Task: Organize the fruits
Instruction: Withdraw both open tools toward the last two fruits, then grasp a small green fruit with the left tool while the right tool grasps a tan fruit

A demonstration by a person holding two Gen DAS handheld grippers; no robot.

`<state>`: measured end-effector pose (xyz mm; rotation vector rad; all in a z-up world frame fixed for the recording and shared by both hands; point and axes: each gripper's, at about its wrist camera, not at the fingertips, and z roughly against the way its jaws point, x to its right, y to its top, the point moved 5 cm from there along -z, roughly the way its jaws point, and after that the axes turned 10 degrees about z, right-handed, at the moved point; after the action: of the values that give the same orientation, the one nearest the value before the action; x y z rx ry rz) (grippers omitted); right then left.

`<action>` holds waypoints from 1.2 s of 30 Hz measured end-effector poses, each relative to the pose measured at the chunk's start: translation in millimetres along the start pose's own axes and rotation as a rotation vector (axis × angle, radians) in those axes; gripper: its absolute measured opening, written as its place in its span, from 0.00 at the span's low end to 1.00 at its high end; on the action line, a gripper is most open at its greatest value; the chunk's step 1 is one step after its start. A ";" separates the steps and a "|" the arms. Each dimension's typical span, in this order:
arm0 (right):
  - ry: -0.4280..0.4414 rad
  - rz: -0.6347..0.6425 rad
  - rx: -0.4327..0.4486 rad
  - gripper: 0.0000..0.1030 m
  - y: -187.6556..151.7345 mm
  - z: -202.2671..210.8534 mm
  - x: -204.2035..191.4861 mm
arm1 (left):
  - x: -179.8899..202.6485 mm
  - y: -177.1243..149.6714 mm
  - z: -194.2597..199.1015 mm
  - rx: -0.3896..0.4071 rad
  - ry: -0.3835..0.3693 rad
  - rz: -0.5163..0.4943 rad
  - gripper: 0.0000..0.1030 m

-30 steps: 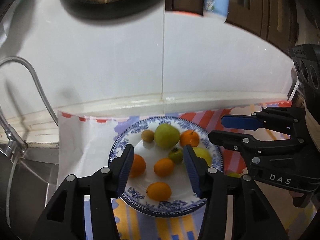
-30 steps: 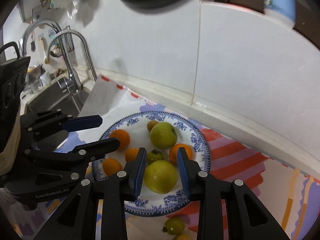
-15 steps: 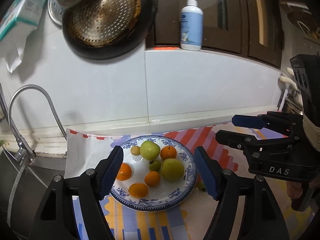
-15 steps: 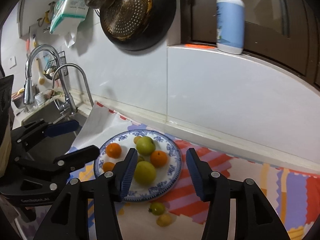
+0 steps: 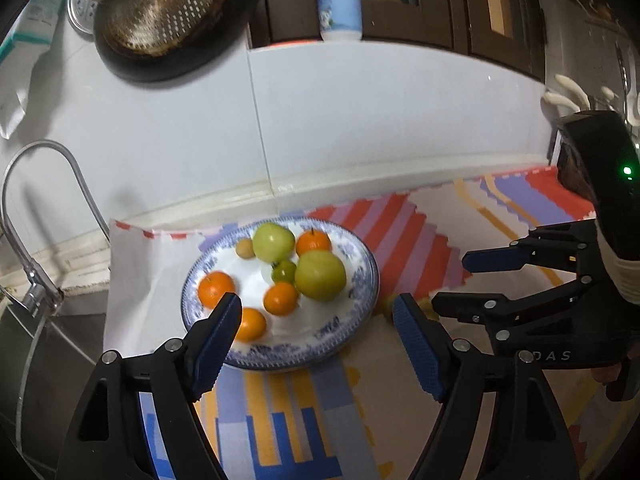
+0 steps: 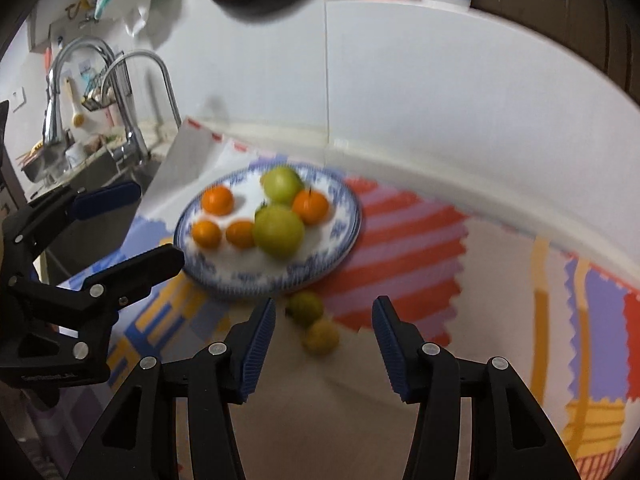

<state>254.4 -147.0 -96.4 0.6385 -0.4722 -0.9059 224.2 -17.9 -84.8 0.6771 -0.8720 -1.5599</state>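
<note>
A blue-and-white plate (image 5: 280, 364) (image 6: 248, 284) on the striped mat holds two green apples (image 5: 320, 276) (image 6: 278, 230), several oranges (image 5: 281, 298) and two smaller fruits. A small green fruit (image 6: 306, 308) and a yellowish one (image 6: 320, 336) lie on the mat just off the plate's right rim. My right gripper (image 6: 324, 304) hangs open over these two, touching neither. My left gripper (image 5: 316, 304) hovers at the plate's near edge with its jaws opening and nothing gripped. Each gripper shows in the other's view, the right gripper (image 5: 452, 282) and the left gripper (image 6: 158, 224).
A sink with curved taps (image 6: 132, 136) (image 5: 36, 280) lies left of the mat (image 5: 420, 240). A white tiled wall (image 5: 360, 120) stands behind the plate. A dark strainer pan (image 5: 168, 12) hangs on it, and a blue bottle (image 5: 338, 0) stands on the ledge above.
Both grippers have drawn back from the plate and opened wider. The green apple that was between my right jaws now lies free on the plate. My right gripper has shifted toward the two loose fruits.
</note>
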 end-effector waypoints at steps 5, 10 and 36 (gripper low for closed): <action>0.030 -0.020 -0.045 0.50 -14.2 -18.6 -1.9 | 1.7 -12.0 -9.0 -0.026 0.000 -0.016 0.75; 0.045 -0.030 -0.077 0.48 -20.1 -34.2 -0.1 | 3.2 -21.6 -18.7 -0.061 -0.010 -0.018 0.75; 0.021 -0.149 -0.056 0.28 -33.5 -29.7 25.5 | 41.9 -20.4 -42.2 -0.076 -0.125 -0.046 0.63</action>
<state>267.6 -174.5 -138.0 0.6376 -0.3829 -1.0493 240.3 -64.9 -123.3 0.5532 -0.8903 -1.6827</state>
